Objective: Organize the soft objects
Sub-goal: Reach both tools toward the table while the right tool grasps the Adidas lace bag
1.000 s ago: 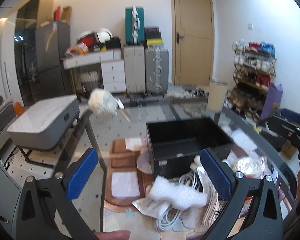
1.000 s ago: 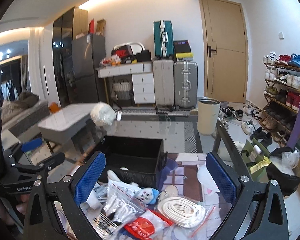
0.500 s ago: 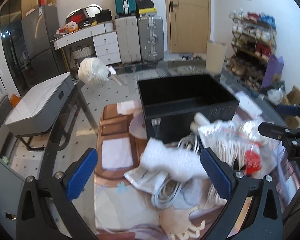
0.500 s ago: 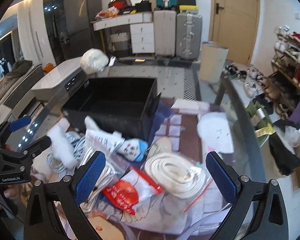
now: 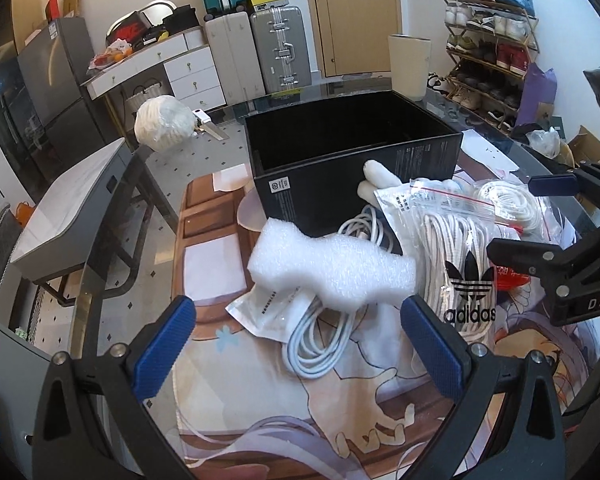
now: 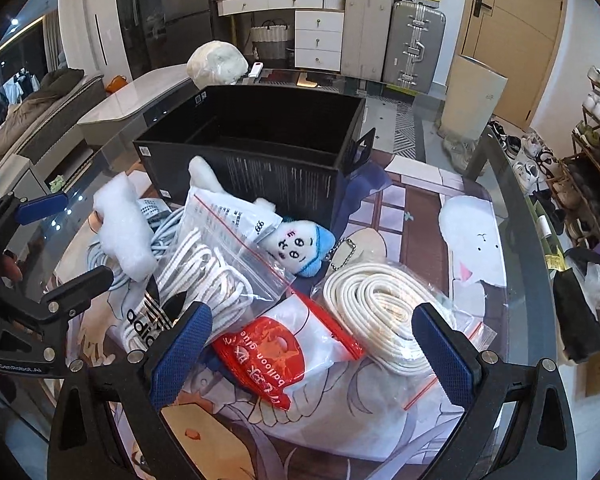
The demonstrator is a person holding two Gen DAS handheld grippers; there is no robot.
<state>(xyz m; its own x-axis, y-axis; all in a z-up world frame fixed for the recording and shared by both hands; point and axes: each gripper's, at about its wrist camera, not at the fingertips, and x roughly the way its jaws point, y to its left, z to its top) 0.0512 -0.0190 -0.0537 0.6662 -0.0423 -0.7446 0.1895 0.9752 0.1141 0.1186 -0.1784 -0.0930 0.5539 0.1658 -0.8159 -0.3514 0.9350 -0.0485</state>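
Observation:
A pile of soft items lies on the glass table in front of an open black box (image 5: 352,160) (image 6: 252,148). A white foam block (image 5: 332,268) (image 6: 124,232) lies on a coiled white cable (image 5: 320,344). A bag of white laces with an adidas logo (image 5: 456,256) (image 6: 196,276), a small plush doll with a blue cap (image 6: 296,244), a red balloon-glue bag (image 6: 272,352) and a coiled cream strap in a bag (image 6: 384,312) lie beside it. My left gripper (image 5: 300,344) is open above the cable and foam. My right gripper (image 6: 312,352) is open above the red bag.
A printed mat (image 5: 284,400) covers the table. A wrapped white bundle (image 5: 164,122) (image 6: 216,62) sits at the far table edge. Suitcases (image 5: 276,48), a drawer unit, a bin (image 5: 408,64) and a shoe rack (image 5: 488,32) stand beyond. A grey low table (image 5: 72,208) is at left.
Both grippers have tilted down and moved closer to the pile. The objects have not moved and both grippers stay open.

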